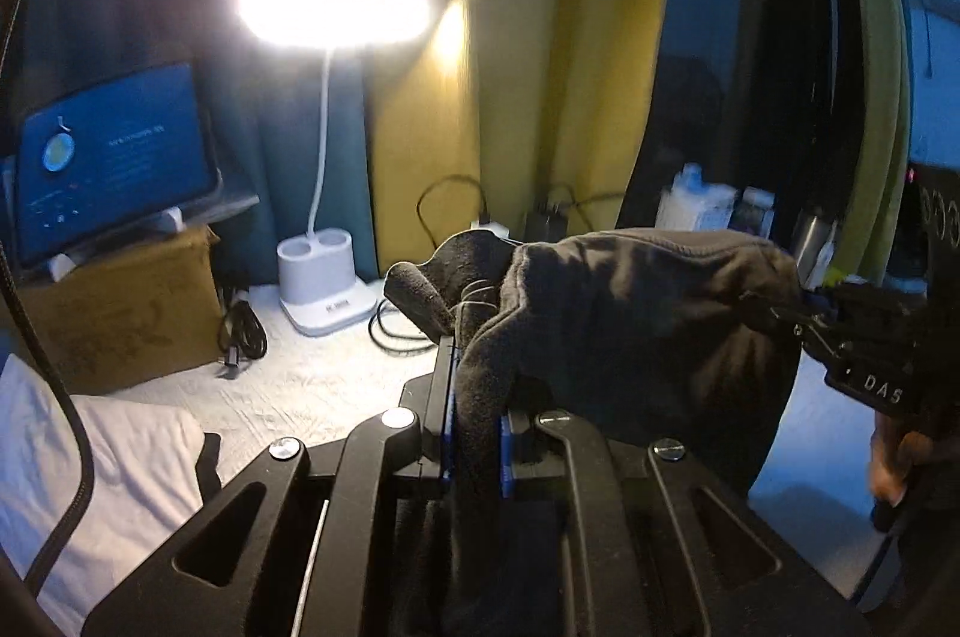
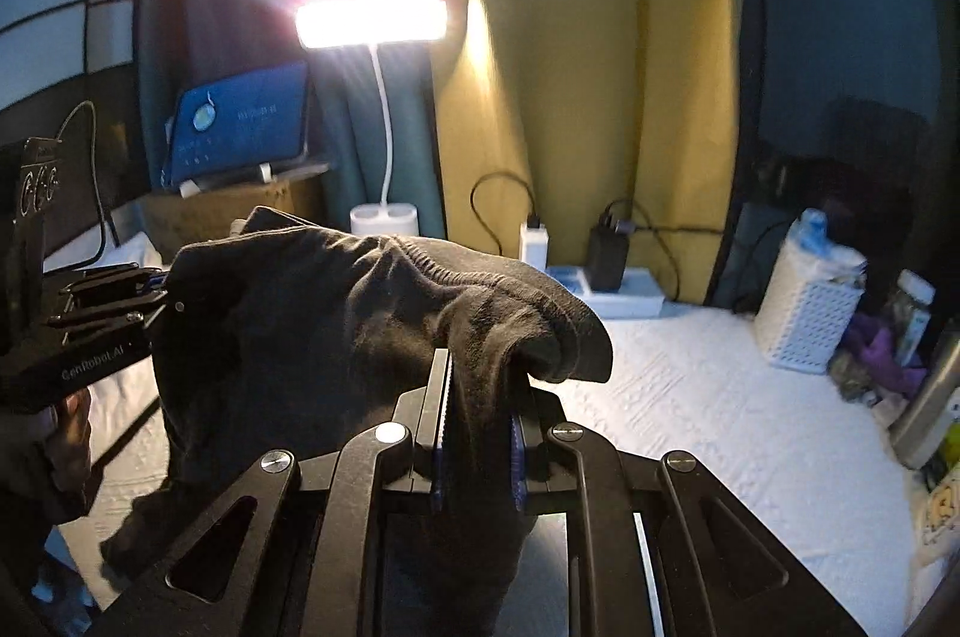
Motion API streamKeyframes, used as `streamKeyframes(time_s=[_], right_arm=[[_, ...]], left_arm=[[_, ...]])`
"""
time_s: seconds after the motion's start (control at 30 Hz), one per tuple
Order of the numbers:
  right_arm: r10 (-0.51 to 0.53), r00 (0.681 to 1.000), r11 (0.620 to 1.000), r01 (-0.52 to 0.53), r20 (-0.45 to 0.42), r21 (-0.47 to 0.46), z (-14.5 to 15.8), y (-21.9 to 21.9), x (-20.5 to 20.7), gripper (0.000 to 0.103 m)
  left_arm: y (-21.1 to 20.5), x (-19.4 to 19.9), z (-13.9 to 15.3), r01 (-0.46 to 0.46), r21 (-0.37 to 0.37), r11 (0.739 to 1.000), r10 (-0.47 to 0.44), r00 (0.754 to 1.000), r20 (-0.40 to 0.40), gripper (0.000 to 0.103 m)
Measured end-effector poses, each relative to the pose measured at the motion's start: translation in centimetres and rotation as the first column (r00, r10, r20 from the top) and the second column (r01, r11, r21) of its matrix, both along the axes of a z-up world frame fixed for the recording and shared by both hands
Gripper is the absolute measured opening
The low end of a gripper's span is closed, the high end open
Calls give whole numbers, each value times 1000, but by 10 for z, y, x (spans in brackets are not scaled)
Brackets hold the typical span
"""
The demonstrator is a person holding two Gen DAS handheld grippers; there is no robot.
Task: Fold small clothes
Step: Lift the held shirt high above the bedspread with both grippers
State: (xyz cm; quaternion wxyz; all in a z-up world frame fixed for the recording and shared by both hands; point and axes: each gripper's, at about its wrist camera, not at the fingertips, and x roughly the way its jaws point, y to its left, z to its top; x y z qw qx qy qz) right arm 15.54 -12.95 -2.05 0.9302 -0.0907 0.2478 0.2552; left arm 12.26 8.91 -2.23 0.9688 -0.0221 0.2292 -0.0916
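Here the dark garment (image 1: 630,289) hangs in the air between the two tools, above the white textured bedcover (image 2: 720,397) and in front of the lit desk lamp (image 1: 333,4). The left gripper (image 1: 477,433) is pinched nearly closed on one bunched end of the cloth, and the right gripper (image 2: 477,433) is clamped the same way on the other end — a ribbed hem shows just beyond its jaws. Each tool also appears at the edge of the other's view, so the fabric spans the gap and sags in soft folds.

It looks light, limp and slightly fuzzy — it should drape rather than hold a shape, and probably won't slip from the pads. The wadded grips are likely to leave creases, though. I would take hold at flat corners or along the ribbed hem, with the cloth spread on the cover first.
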Motion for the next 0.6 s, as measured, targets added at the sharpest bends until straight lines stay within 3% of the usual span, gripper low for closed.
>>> streamKeyframes(time_s=[0.33, 0.6], right_arm=[[3, 989, 999, -9, 145, 43, 52, -19, -65, 15], [37, 966, 995, -59, 256, 79, 93, -29, -119, 15]], left_arm=[[-8, -66, 52, -3, -7, 1000, 4, 987, 160, 9], [-8, -120, 90, 15, -20, 1000, -9, 959, 282, 9]])
